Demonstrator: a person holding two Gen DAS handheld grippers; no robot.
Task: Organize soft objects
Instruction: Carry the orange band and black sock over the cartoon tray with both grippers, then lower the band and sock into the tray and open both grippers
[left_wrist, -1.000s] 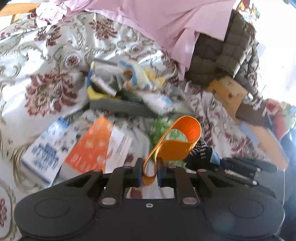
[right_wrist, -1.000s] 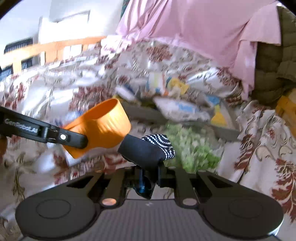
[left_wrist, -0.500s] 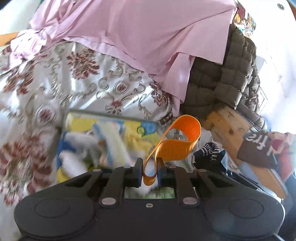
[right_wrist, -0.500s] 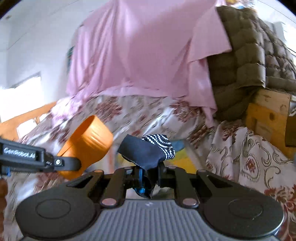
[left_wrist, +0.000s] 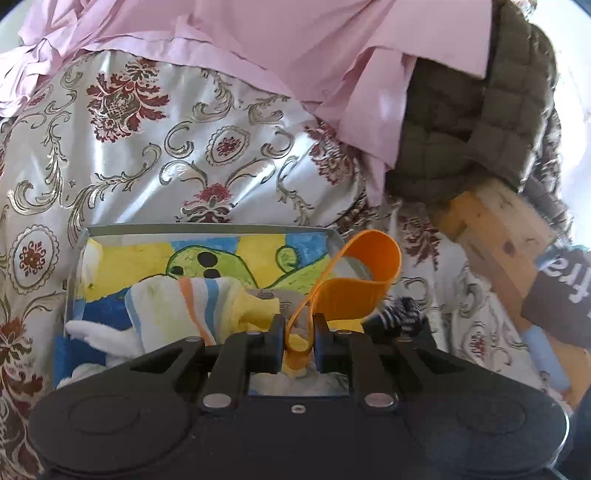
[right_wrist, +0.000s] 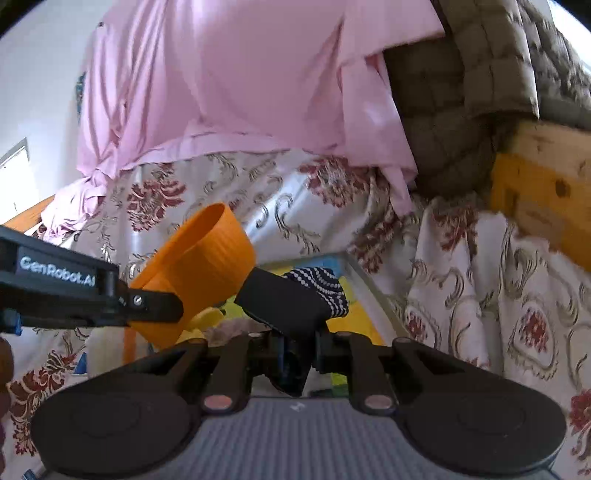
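My left gripper (left_wrist: 299, 332) is shut on a soft orange cup (left_wrist: 354, 280), squashed flat between the jaws, over the near right part of a shallow tray (left_wrist: 203, 229) with a yellow, blue and green picture. The cup also shows at the left of the right wrist view (right_wrist: 199, 269). My right gripper (right_wrist: 297, 347) is shut on a dark sock with white dots (right_wrist: 295, 299), held up beside the cup; the sock's end peeks in the left wrist view (left_wrist: 402, 314). A striped cloth (left_wrist: 184, 310) and white soft pieces (left_wrist: 99, 332) lie in the tray.
The tray sits on a floral silver and red bedspread (left_wrist: 147, 147). A pink sheet (left_wrist: 258, 48) and an olive quilted blanket (left_wrist: 472, 122) hang behind. A wooden bed frame (left_wrist: 495, 229) stands at the right.
Both grippers have travelled forward with the cup and sock still held, from over the loose packets and green item to above the tray. The tray now fills the near view.
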